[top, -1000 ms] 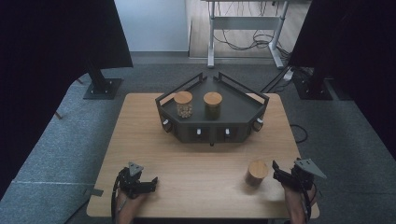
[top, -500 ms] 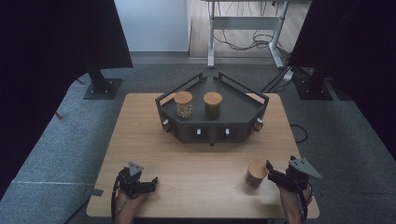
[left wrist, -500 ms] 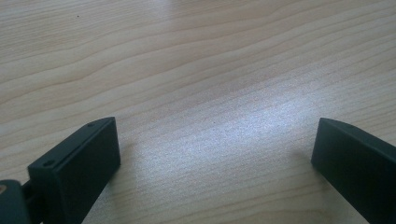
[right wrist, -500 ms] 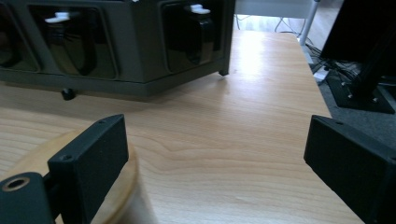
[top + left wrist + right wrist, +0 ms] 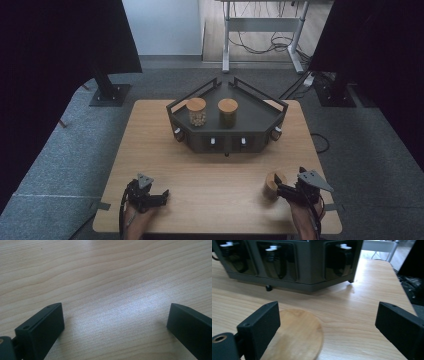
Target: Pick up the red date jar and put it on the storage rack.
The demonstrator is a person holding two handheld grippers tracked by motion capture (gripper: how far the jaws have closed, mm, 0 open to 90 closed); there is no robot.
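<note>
Right gripper [image 5: 276,190]: we see its jaws spread wide, nothing clamped, the left jaw just above the lid
Jar [image 5: 273,185]: wooden-lidded, standing on the table [image 5: 150,130] near its right front edge, just beside our right gripper
Left gripper [image 5: 166,194]: jaws wide over bare wood
Rack [image 5: 227,142]: two more jars on top

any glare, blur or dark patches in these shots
High view: sharp in the middle, black curtains darken both top corners, and the light wooden table is evenly lit. Left gripper view: a pale bluish sheen on the table between the jaws, which look soft up close. Right gripper view: bright glare on the table at upper right; the round wooden lid is slightly blurred; the dark grey angular tray has shadowy recesses.
</note>
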